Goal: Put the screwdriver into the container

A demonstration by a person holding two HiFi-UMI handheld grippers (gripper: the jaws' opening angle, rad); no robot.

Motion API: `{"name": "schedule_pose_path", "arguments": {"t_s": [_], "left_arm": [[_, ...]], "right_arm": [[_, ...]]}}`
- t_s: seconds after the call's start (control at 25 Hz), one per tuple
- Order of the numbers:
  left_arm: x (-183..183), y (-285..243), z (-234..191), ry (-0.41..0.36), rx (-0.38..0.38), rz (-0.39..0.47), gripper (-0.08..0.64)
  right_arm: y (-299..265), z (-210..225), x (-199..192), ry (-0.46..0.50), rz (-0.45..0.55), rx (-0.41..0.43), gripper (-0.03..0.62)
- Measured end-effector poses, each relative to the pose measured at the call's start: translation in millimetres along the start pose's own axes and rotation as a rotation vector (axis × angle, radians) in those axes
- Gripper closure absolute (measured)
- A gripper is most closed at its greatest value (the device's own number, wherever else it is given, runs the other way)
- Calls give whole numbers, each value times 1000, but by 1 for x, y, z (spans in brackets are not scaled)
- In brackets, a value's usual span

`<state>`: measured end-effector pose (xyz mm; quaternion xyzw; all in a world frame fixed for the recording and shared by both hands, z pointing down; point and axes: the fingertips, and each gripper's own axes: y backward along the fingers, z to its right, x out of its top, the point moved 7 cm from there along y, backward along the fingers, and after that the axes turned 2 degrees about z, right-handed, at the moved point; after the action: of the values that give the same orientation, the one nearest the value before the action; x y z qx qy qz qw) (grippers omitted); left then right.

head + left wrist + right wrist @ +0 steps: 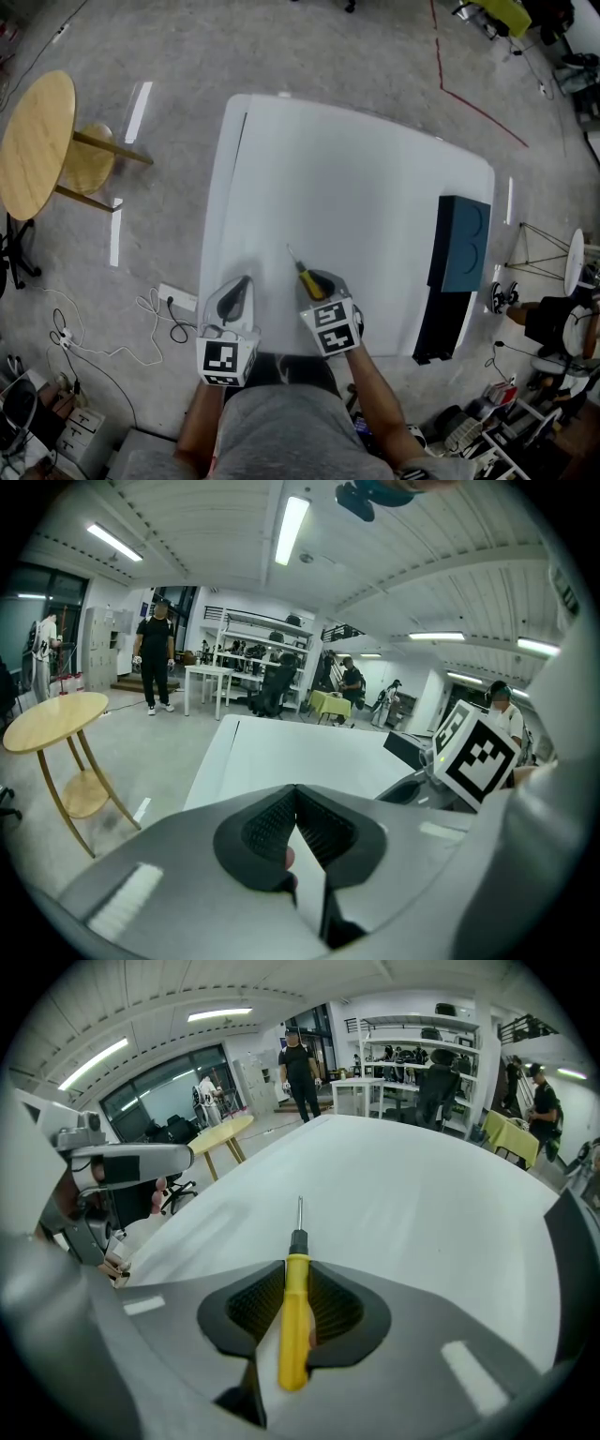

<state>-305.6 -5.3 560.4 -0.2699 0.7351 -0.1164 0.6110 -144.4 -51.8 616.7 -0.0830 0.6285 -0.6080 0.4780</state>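
1. Head view: the screwdriver (pixel 307 278) has a yellow handle, a black collar and a thin metal shaft. It lies close to the near edge of the white table (pixel 356 178), about midway along it, with the tip pointing toward the far edge.
2. The right gripper (pixel 317 284) reaches in from the near edge with its jaws around the handle. The left gripper (pixel 244 281) sits just beside it to the left, also at the near edge. Both forearms are drawn in close to the body.
3. The dark teal container (pixel 464 246) stands at the table's right edge toward the near right corner, well apart from the screwdriver. A round wooden table (pixel 36 142) stands on the grey floor to the left, and a red line (pixel 469 98) crosses the floor beyond the far right corner.
4. Left gripper view: the left gripper's (pixel 296 794) ribbed pads meet at their tips with nothing between them. Ahead lie the white table, the wooden table at left, and shelving and people under strip lights.
5. Right gripper view: the right gripper's (pixel 296 1265) pads are narrowed onto the yellow handle (pixel 293 1330) on both sides. The shaft juts forward over the bare tabletop. A person in black (pixel 300 1065) stands beyond the far end.
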Motion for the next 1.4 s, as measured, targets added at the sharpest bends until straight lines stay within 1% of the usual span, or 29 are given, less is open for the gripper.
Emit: {"name": "schedule_pose_path", "arguments": {"t_s": [0.36,0.64,0.88,1.08,1.4], "left_arm": [[20,11,7,-32,-15,48,548],[41,21,20,-75,-55,112,548],[62,30,44,-122,-118,163,548],[75,37,66,-158,-166,203,548],[92,40,99,-217,-258,231,548]], "right_arm": [[27,-3,14,-2,70,-35,511],[64,-7,24,-12,157,-90,512],[105,-10,27,-25,237,-148,512],[140,-10,20,-50,295,-195,514],[185,-6,8,-115,379,-284,514]]}}
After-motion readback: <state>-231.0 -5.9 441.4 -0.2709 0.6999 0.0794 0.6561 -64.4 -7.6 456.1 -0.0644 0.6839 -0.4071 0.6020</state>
